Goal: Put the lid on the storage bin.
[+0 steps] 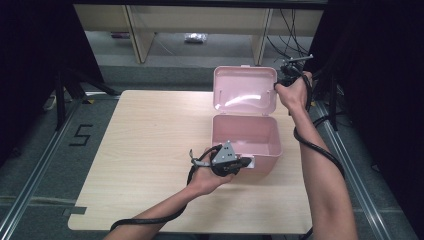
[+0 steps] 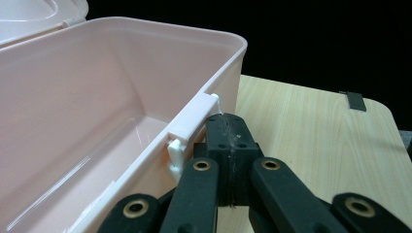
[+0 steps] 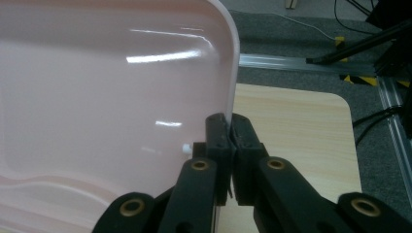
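Nearest the high camera, the person's left forearm comes in from the bottom edge and ends in the left tongs (image 1: 242,163), low in the middle of the frame, against the near wall of the box (image 1: 270,150). In the left gripper view those tongs (image 2: 228,127) have their jaws pressed together with nothing between them, their tips touching the box just beside its white latch (image 2: 192,127).

The box is pink, stands right of centre on the table (image 1: 150,150), and is open. Its inside shows bare pink walls and floor; nothing lies in it. Its long axis runs left to right across the high view, mouth facing up. The lid (image 1: 244,90) stands upright at the far side, its hollow face turned towards the camera.

At the upper right of the high view, the right tongs (image 1: 278,83) meet the lid's right edge. In the right gripper view they (image 3: 227,127) are clamped narrow on that thin edge of the lid (image 3: 121,87).

The lid's left part is cut off in the right gripper view, and the left tongs hide part of the latch.
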### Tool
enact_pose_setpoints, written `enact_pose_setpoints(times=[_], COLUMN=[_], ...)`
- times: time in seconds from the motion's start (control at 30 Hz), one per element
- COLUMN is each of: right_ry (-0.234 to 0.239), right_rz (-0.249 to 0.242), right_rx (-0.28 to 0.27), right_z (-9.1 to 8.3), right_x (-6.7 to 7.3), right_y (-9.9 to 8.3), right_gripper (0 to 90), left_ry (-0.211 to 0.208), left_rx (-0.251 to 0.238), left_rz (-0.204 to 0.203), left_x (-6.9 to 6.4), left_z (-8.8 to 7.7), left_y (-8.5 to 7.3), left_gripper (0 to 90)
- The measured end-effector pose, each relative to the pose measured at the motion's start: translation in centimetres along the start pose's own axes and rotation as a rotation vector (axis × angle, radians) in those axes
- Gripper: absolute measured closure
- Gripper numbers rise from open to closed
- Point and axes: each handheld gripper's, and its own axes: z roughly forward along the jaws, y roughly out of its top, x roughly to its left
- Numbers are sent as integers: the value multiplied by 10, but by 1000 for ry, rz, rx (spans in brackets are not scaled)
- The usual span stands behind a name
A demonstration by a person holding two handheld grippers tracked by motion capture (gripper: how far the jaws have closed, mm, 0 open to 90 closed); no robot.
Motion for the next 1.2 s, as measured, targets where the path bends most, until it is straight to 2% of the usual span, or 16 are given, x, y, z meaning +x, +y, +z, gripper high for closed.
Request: enact_pose_setpoints(times=[0.17, 0.23, 0.3, 0.33, 0.37, 0.53, 0.57, 0.63, 0.77, 0.8, 0.83, 0.87, 0.93, 0.97, 1.1, 1.2], right_ry=[-11, -1, -5, 2, -5, -1, -11, -1, -4, 2, 2, 2, -1, 3, 7, 8], right_rz=[-37, -14, -33, -13, -31, -26, -47, -26, -48, -15, -35, -10, -63, -28, -54, -51], right_rx=[-19, -15, -31, -20, -35, -34, -47, -38, -56, -44, -56, -49, -85, -85, -92, -100], right_z=[-6, -8, -9, -11, -10, -14, -14, -17, -17, -19, -18, -19, -17, -18, -20, -22], right_x=[-1, 1, 0, 1, 0, 2, 1, 3, 2, 4, 2, 4, 1, 3, 1, 3], right_y=[-1, -2, -3, -3, -4, -4, -5, -5, -7, -7, -7, -7, -8, -8, -10, -12], right_gripper=[891, 891, 891, 892, 892, 892, 893, 893, 893, 894, 894, 894, 894, 894, 895, 895], left_ry=[0, 1, 1, 1, 1, 0, 2, 2, 2, 2, 2, 2, 2, 2, 1, 1], left_rx=[0, 0, 0, -1, 0, 4, 6, 2, -1, -1, -1, -1, -2, -2, -2, -3], left_rz=[0, 0, -2, -3, -2, -2, -3, -4, -5, -4, -4, -5, -5, -4, -6, -6], left_x=[0, 0, 0, 0, 0, 0, 0, 0, 0, 0, 0, 0, 0, 0, 0, 0], left_z=[0, 0, 0, 0, 0, 0, 0, 0, 1, 1, 1, 1, 1, 1, 1, 1], left_y=[0, 0, 0, 0, 0, 0, 1, 1, 1, 1, 1, 1, 1, 1, 1, 0], left_gripper=[899, 899, 899, 899, 899, 899, 899, 899, 899, 899, 899, 899, 899, 899, 899, 899])
